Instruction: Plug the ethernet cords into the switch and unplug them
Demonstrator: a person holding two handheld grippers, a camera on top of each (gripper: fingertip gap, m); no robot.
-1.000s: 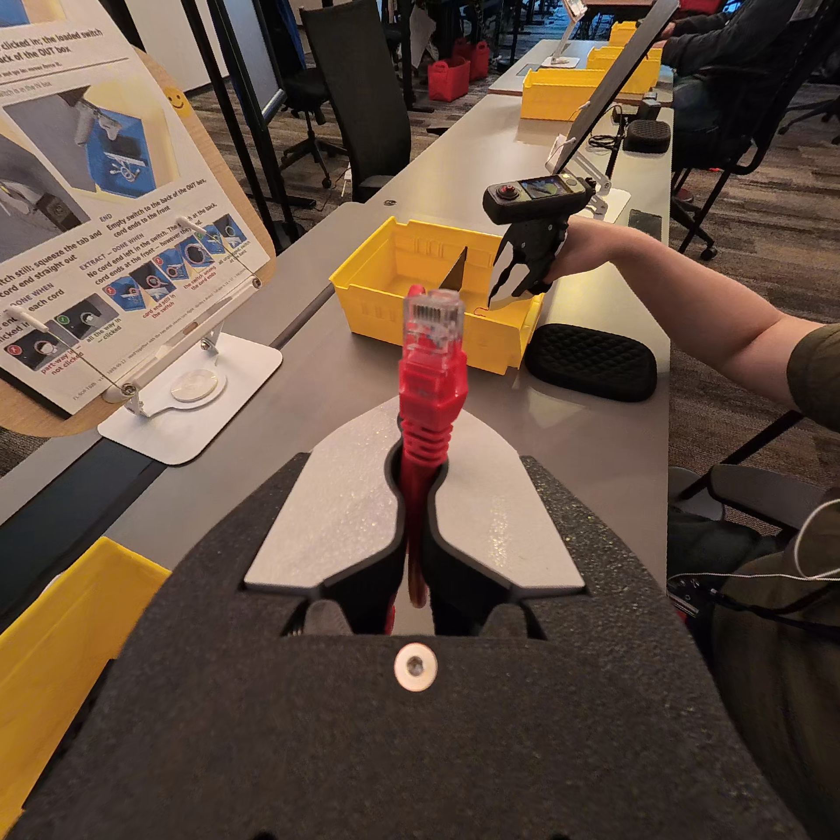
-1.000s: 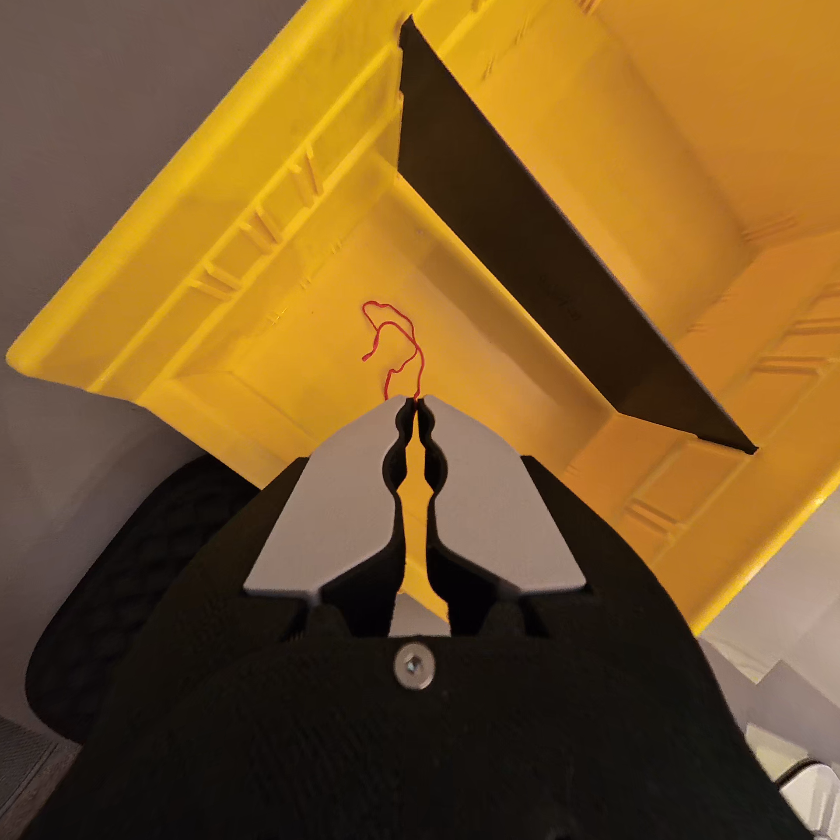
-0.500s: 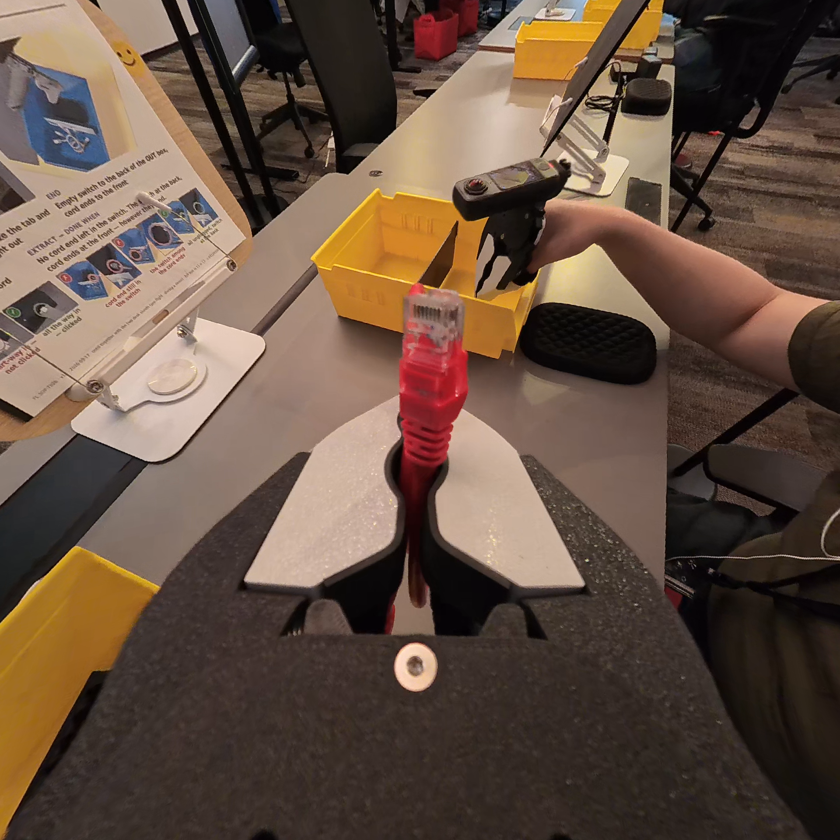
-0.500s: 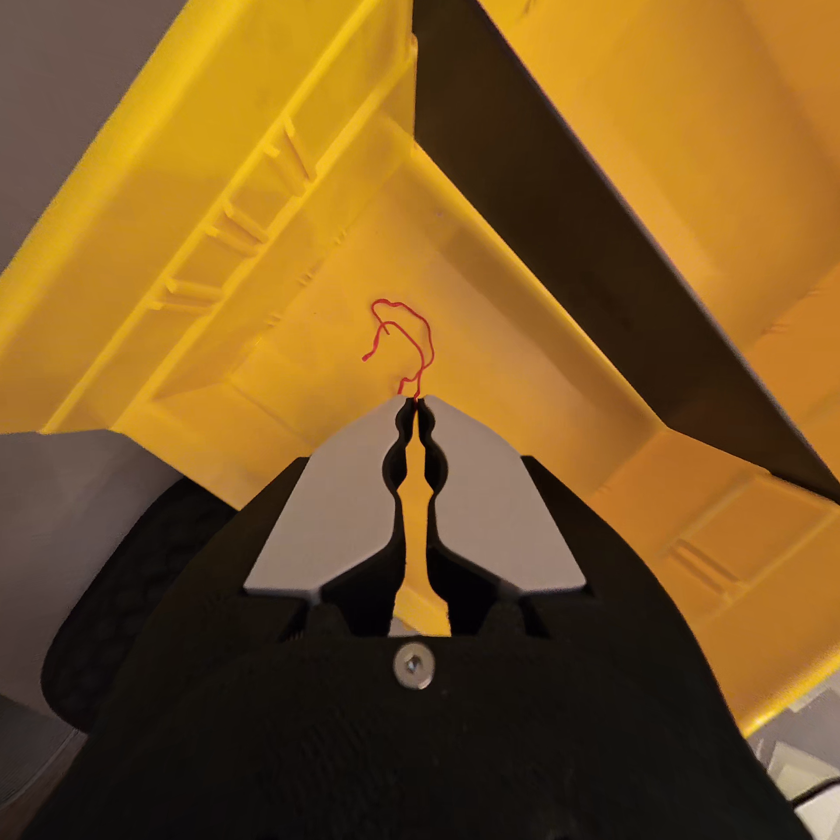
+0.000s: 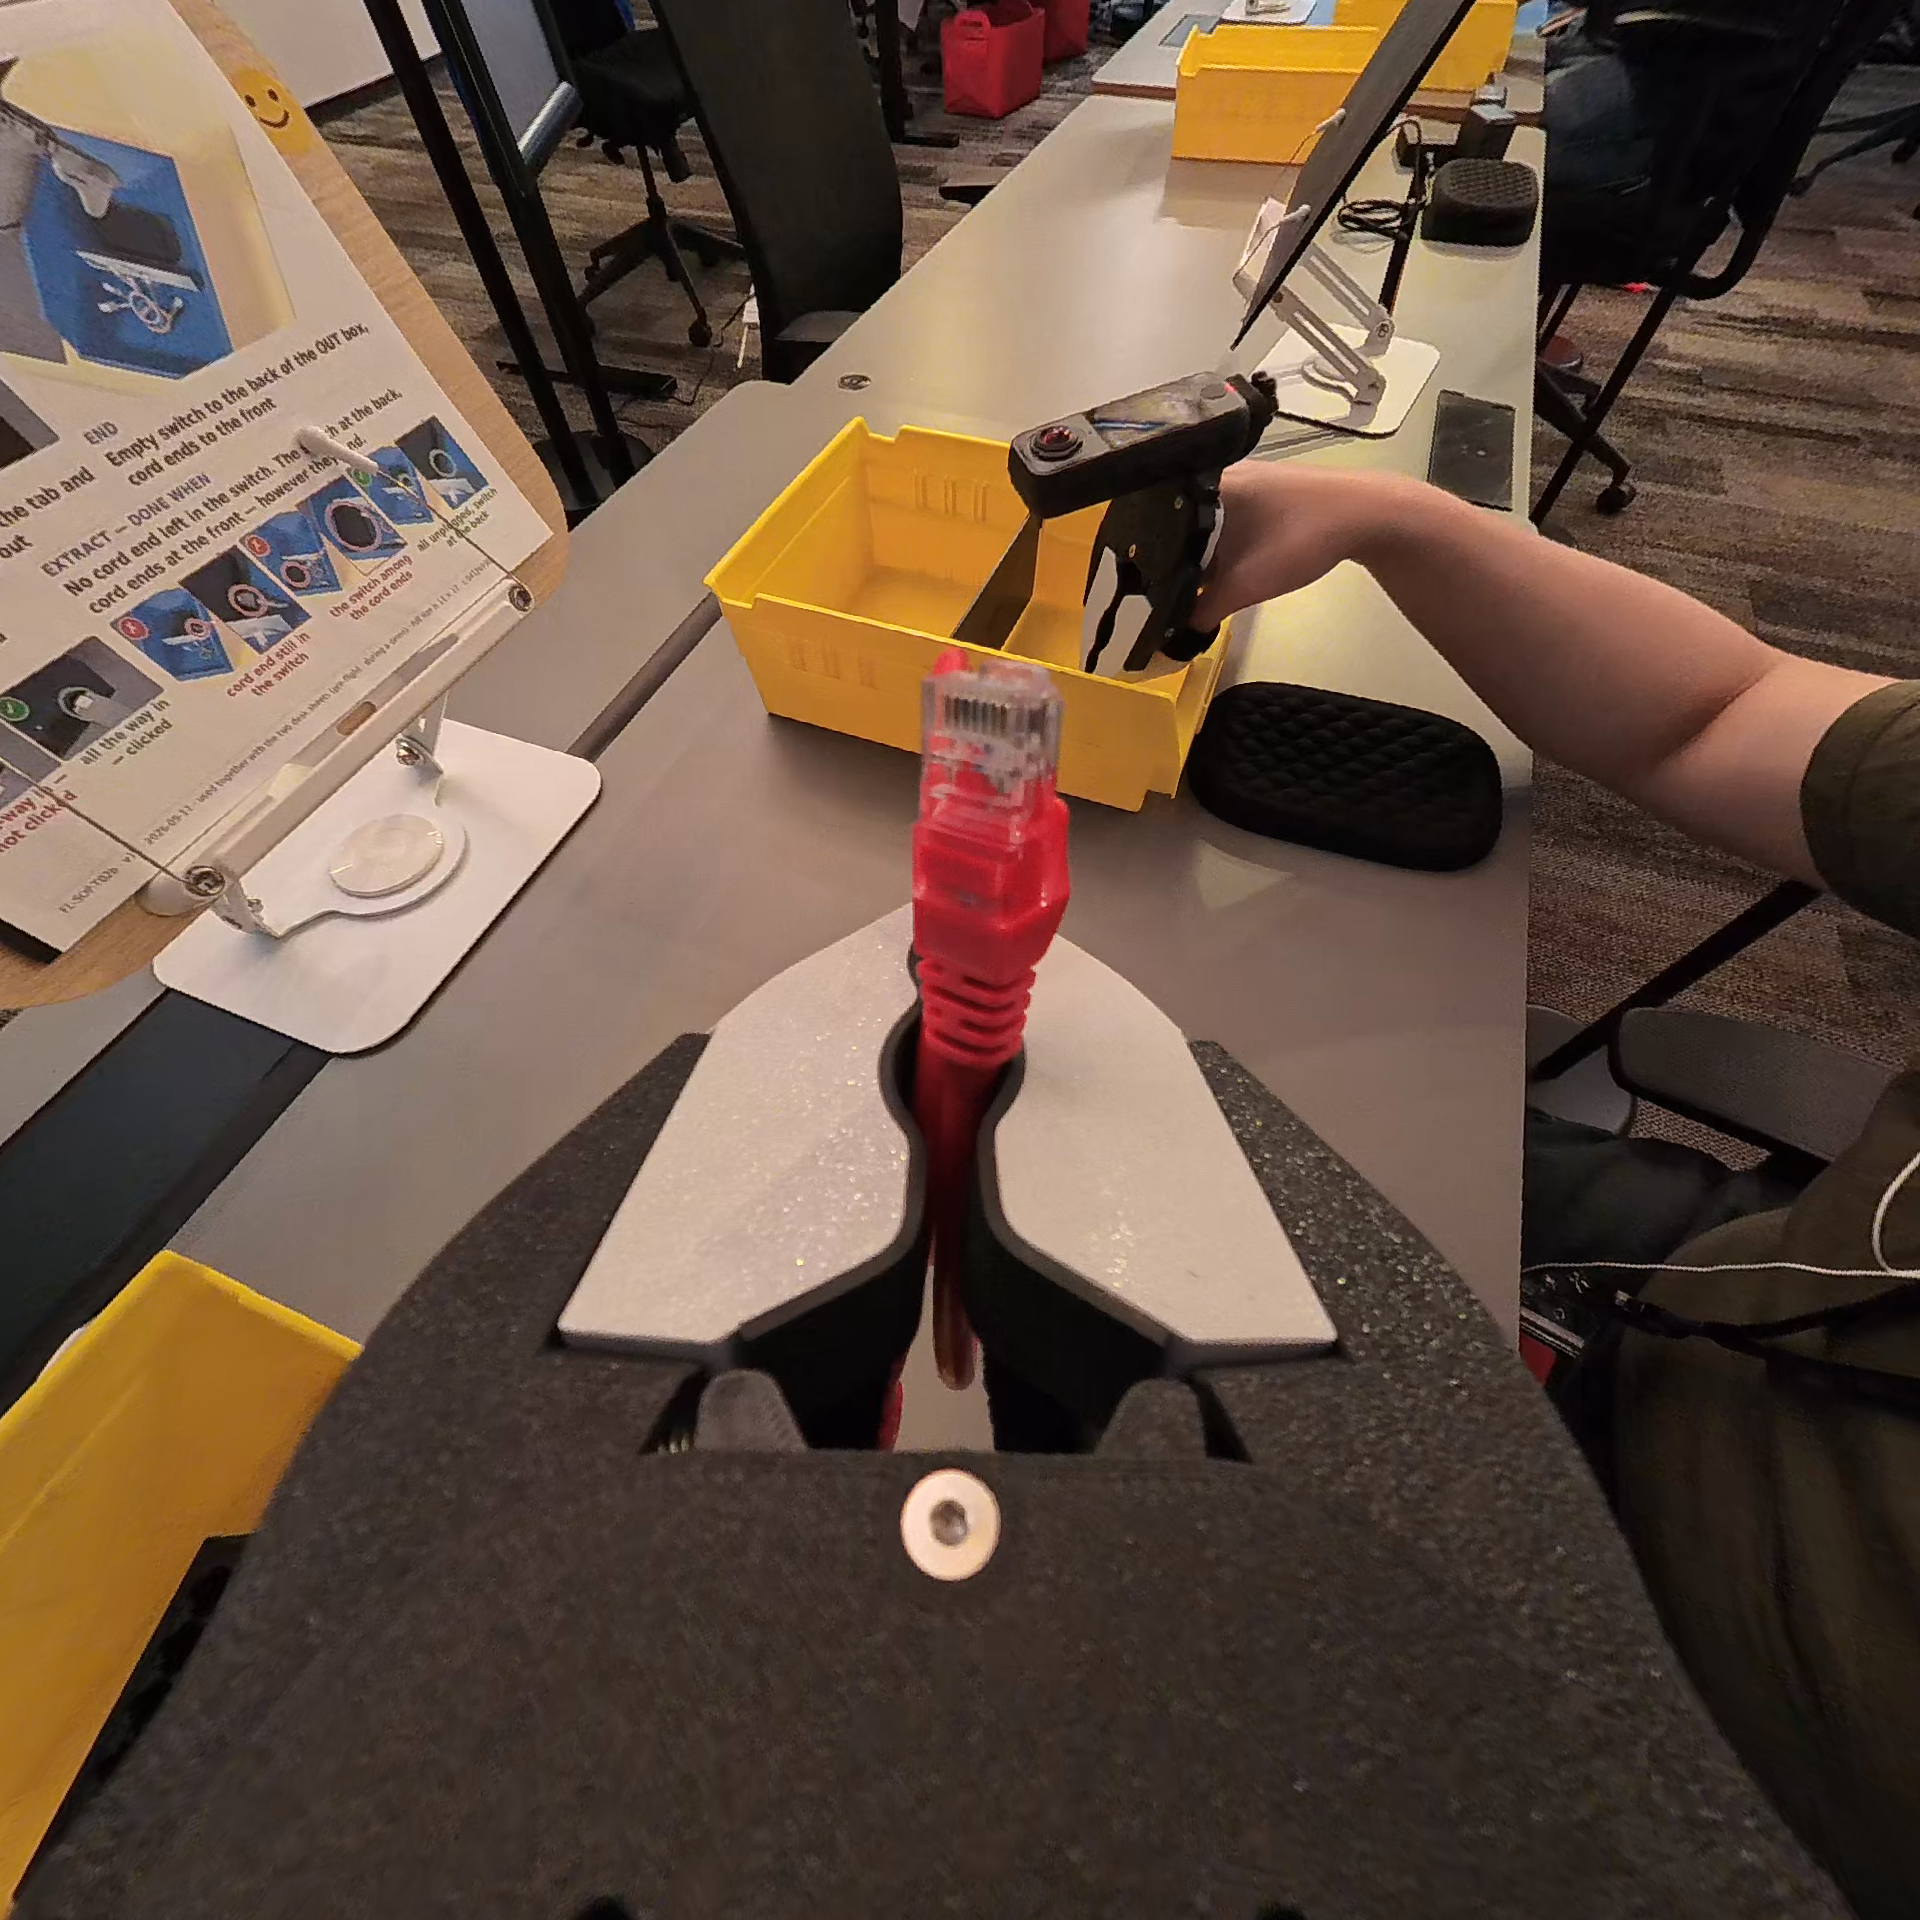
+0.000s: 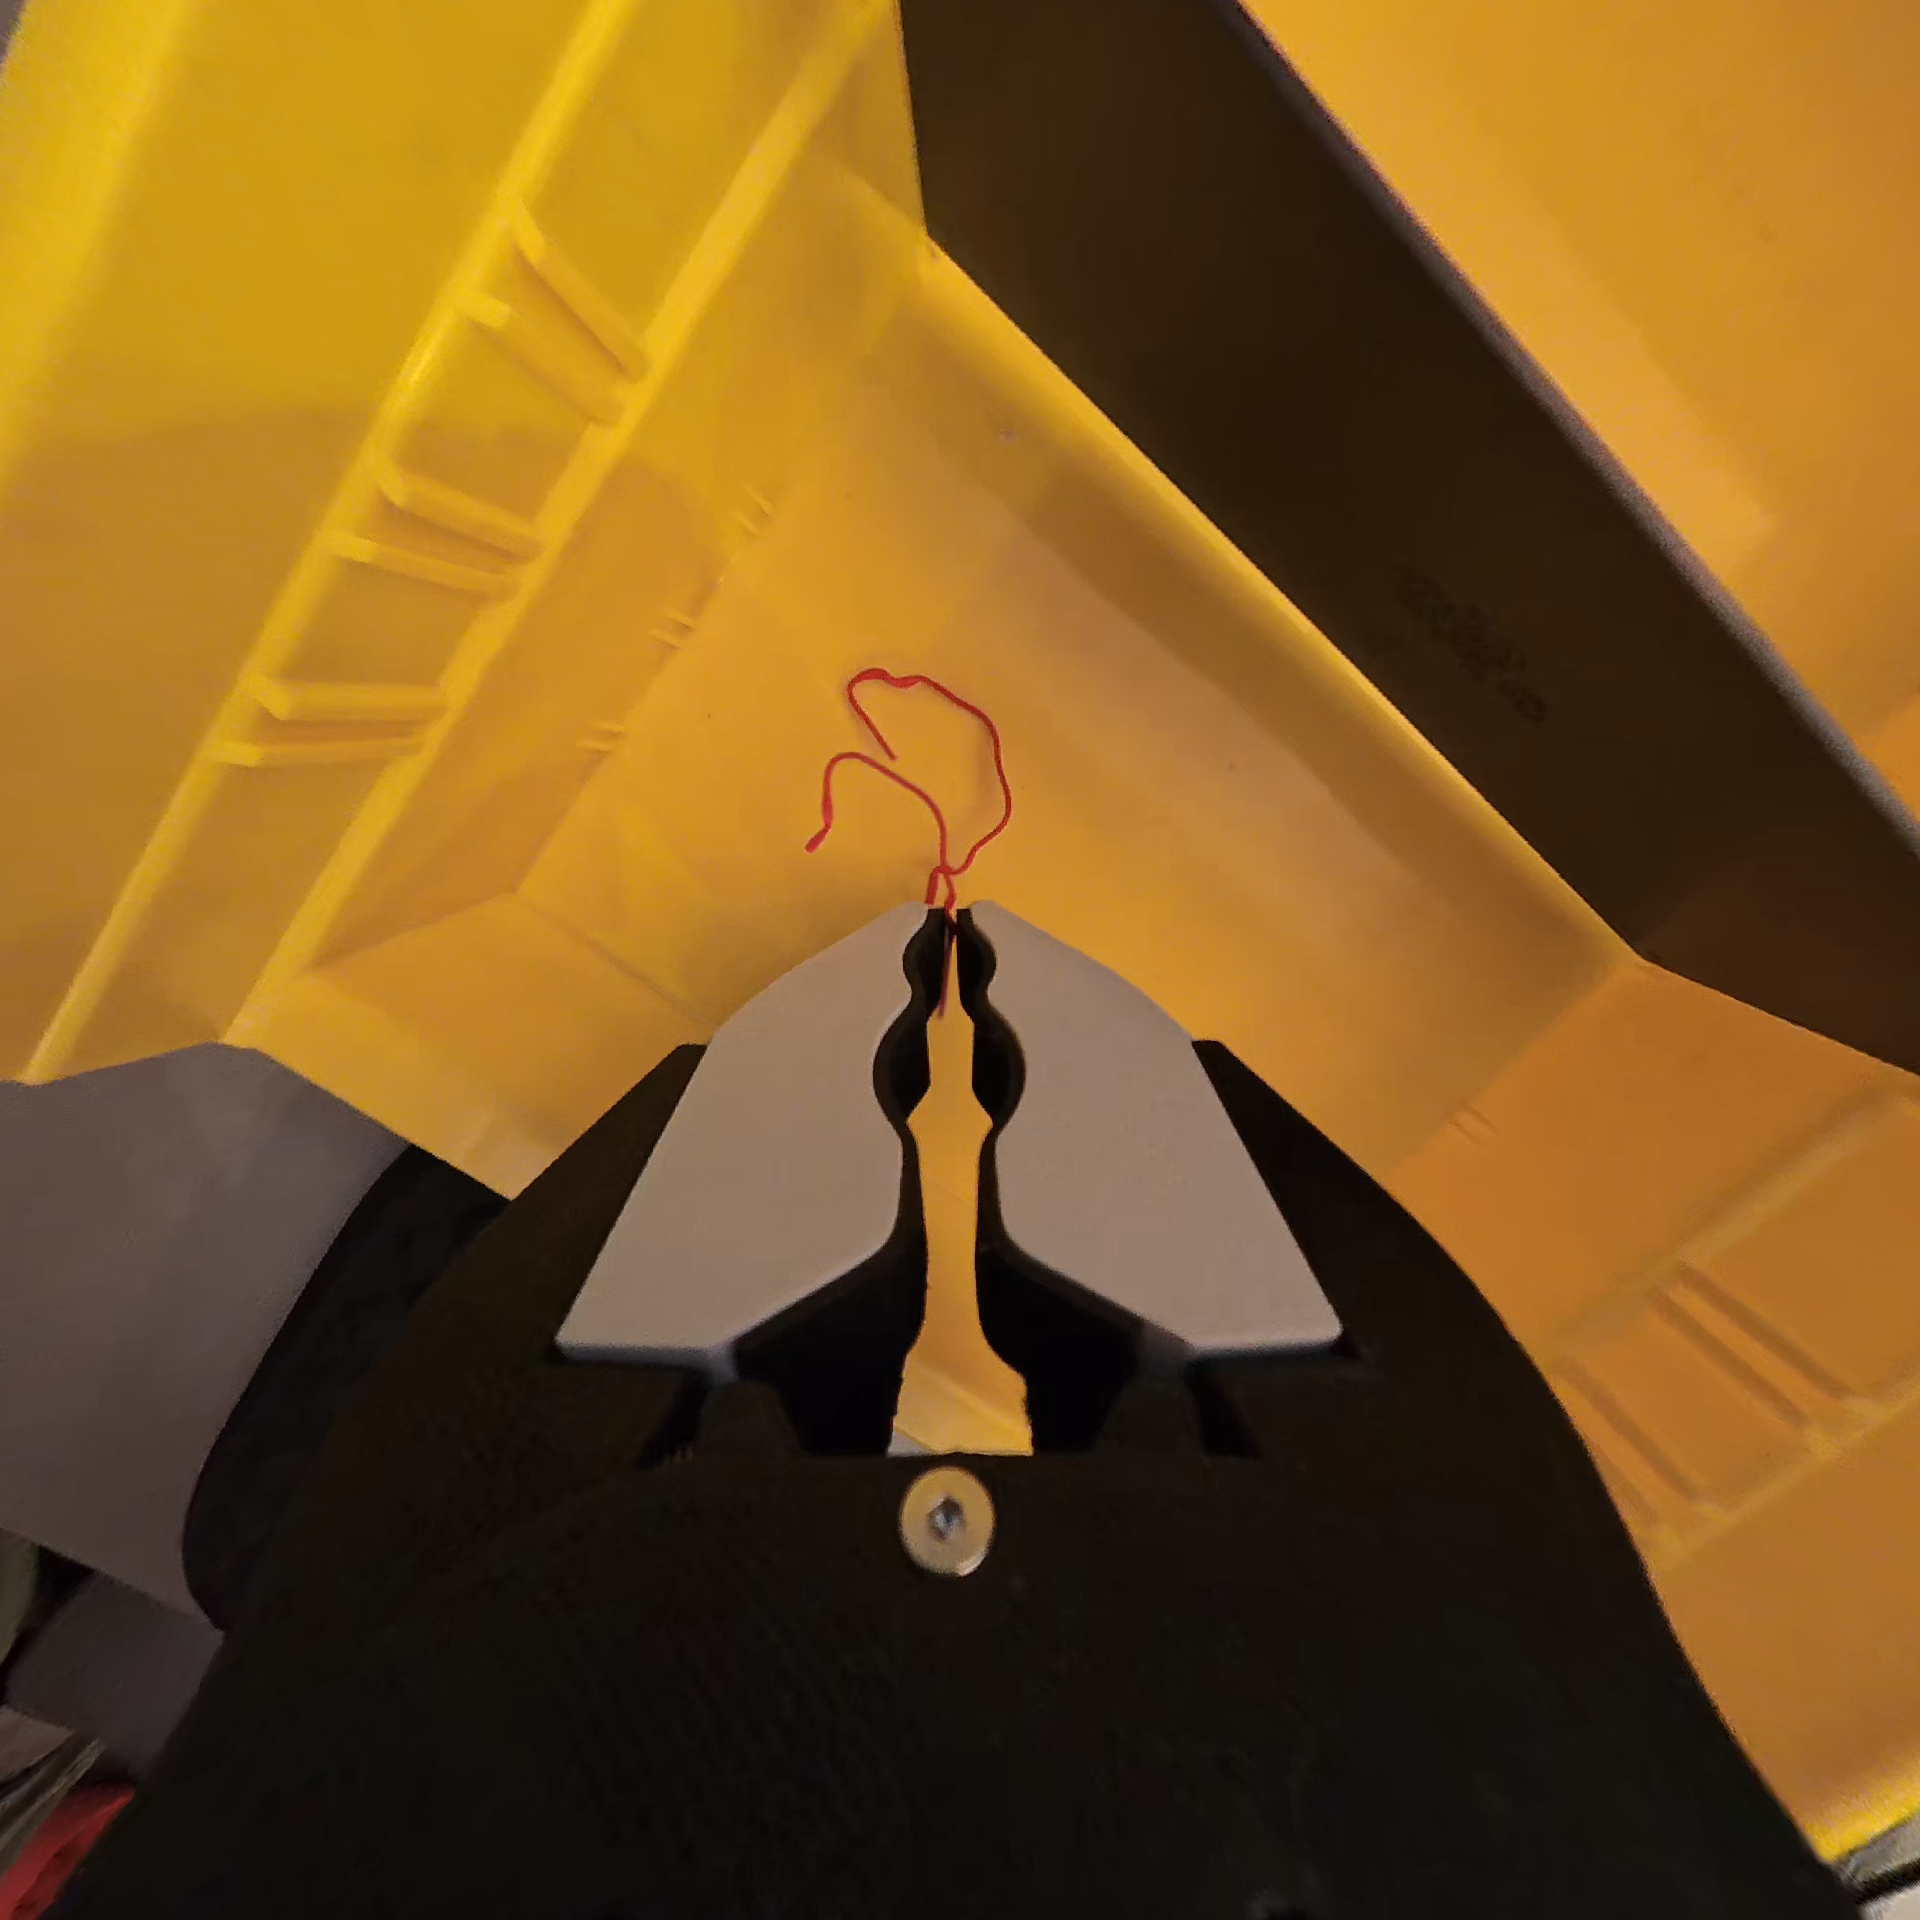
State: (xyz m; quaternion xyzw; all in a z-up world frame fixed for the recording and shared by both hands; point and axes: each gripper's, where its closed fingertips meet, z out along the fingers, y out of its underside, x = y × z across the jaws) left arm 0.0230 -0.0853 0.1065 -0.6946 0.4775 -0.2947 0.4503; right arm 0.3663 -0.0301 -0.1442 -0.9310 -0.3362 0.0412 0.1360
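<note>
Cord end pinched in your left gripper (image 5: 966, 997), thread in your right.

Your left fingers clamp the red ethernet cord (image 5: 985, 914) upright above the grey table (image 5: 1299, 997), clear plug on top. Your right gripper (image 6: 948, 914), closed on a thin red thread (image 6: 925, 769), dips into the yellow bin (image 5: 862, 634) beside its black divider (image 6: 1351, 416).

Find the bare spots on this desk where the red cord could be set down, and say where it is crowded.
Free: grey desk between the yellow bin, white stand base and left tongs. Also the bin's left compartment. Crowded: its right compartment, where the right tongs reach in.
</note>
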